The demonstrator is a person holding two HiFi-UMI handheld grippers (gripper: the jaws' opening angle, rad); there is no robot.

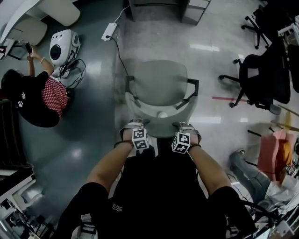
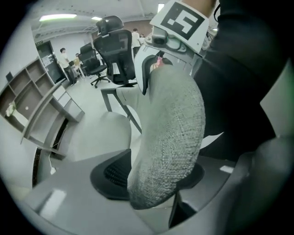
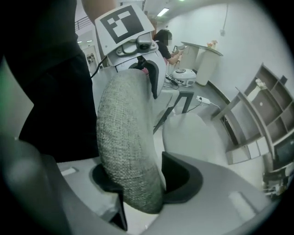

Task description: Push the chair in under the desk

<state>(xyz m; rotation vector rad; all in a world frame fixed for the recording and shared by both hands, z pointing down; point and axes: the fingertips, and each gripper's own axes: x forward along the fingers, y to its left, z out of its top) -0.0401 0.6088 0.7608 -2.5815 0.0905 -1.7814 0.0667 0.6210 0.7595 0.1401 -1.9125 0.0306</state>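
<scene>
**Head view:** Your grey chair [image 1: 159, 84] stands on the shiny floor right in front of you, with its seat pointing away from you. Your left gripper [image 1: 134, 126] and your right gripper [image 1: 187, 128] both sit on the top edge of the backrest [image 1: 160, 122], one near each end. A person [image 1: 35, 95] sits on the floor well to the left of the chair, beside a round white machine [image 1: 63, 46]. A white power strip [image 1: 109, 31] lies past the chair, a bit to the left. Black office chairs [image 1: 261, 79] stand well to the right of it. Beyond the chair, something dark [image 1: 159, 9] is cut off by the picture edge. It may be the desk, but you cannot tell for sure.

**Left gripper view:** The jaws are squeezed onto the thick, woven grey edge of the backrest. One dark pad [image 2: 108, 176] presses on each side of it. Your other gripper grips the same edge farther along. Grey shelves [image 2: 41, 110] stand off to the left of the chair.

**Right gripper view:** These jaws are also clamped on the backrest, with the grey cloth filling the gap between the pads [image 3: 183, 181]. The curved seat shows just past the backrest.
</scene>
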